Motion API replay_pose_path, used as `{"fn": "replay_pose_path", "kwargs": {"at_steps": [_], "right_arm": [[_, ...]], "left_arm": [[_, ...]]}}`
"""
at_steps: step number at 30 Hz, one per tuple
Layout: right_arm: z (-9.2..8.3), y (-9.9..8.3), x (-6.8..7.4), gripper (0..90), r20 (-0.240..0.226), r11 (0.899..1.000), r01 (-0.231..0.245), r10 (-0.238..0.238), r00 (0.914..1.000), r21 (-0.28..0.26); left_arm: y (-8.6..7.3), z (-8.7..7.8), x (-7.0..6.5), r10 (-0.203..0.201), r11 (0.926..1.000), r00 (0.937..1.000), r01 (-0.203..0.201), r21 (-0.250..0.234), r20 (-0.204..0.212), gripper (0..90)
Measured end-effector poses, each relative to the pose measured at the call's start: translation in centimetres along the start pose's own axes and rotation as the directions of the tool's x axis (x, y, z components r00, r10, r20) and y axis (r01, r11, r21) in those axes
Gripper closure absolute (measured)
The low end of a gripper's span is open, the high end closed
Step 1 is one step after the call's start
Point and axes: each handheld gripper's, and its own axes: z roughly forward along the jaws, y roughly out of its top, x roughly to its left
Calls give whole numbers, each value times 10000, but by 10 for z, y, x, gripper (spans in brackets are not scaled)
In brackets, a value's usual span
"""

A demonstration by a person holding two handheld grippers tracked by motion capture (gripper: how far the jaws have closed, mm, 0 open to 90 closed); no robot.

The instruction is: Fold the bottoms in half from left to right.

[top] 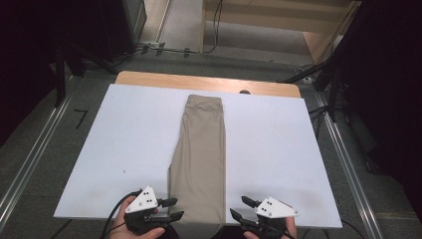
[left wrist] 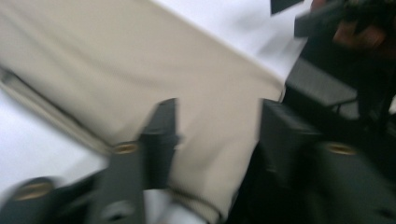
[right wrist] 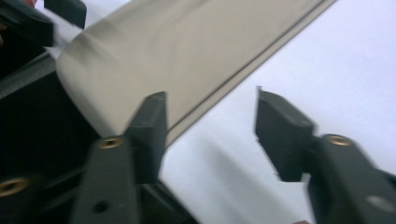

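Observation:
A pair of beige trousers, folded lengthwise into a narrow strip, lies along the middle of the white board, waistband at the far end. My left gripper sits at the left corner of the near end, jaws apart and pointing right. In the left gripper view the fabric lies beyond the open left gripper, with nothing pinched. My right gripper is just off the near right corner, jaws apart and pointing left. In the right gripper view the open right gripper hovers over bare board beside the trouser edge.
The board rests on a wooden table whose far edge shows beyond it. Metal rails run along the floor on both sides. Dark stands and cables sit at the far corners.

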Motion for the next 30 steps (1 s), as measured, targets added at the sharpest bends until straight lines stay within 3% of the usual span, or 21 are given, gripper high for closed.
{"fn": "replay_pose_path", "kwargs": {"at_steps": [4, 7, 8, 10, 11, 13, 16, 19, 20, 21, 25, 29, 30], "right_arm": [[-5, 9, -20, 243, 126, 9997, -251, 251, 9996, -15], [-8, 12, -29, 185, 132, 9990, -397, 400, 9991, -208], [-12, 14, -38, 118, 98, 9979, -526, 530, 9985, -376], [-13, 15, -42, 103, -14, 9972, -599, 599, 9982, -446], [-15, 16, -46, 53, -141, 9965, -660, 653, 9978, -509], [-18, 19, -51, 0, 72, 9963, -563, 569, 9984, -655], [-20, 21, -58, 0, 346, 9952, -481, 512, 9981, -849], [-18, 23, -70, 0, 308, 9957, -551, 576, 9979, -750], [-18, 23, -70, 0, 308, 9957, -551, 576, 9979, -750], [-15, 25, -75, 0, 34, 9962, -638, 641, 9979, -587], [-9, 30, -83, 0, -276, 9960, -663, 647, 9975, -606], [-1, 39, -89, 0, -134, 9966, -595, 588, 9982, -573], [-1, 39, -89, 0, -134, 9966, -595, 588, 9982, -573]], "left_arm": [[15, -9, 15, -80, 9987, 9999, 77, -502, -68, 211], [27, -15, 27, -51, 9965, 9998, 36, -841, -178, 145], [32, -16, 31, -38, 9952, 10000, 32, -981, -66, 105], [40, -18, 40, 86, 9921, 9998, -62, -1255, 187, 103], [44, -17, 45, 111, 9907, 9996, -75, -1357, 259, 80], [51, -15, 54, 179, 9891, 9998, -160, -1462, 119, 0], [60, -9, 66, 176, 9880, 9998, -181, -1535, -48, 0], [74, 0, 82, 145, 9881, 9998, -159, -1533, -106, 0], [74, 0, 82, 145, 9881, 9998, -159, -1533, -106, 0], [81, 4, 92, 124, 9879, 9997, -155, -1543, -210, 0], [92, 10, 108, 80, 9866, 9995, -130, -1625, -315, 0], [108, 26, 130, 3, 9882, 9985, -86, -1531, -541, 0], [108, 26, 130, 3, 9882, 9985, -86, -1531, -541, 0]]}}
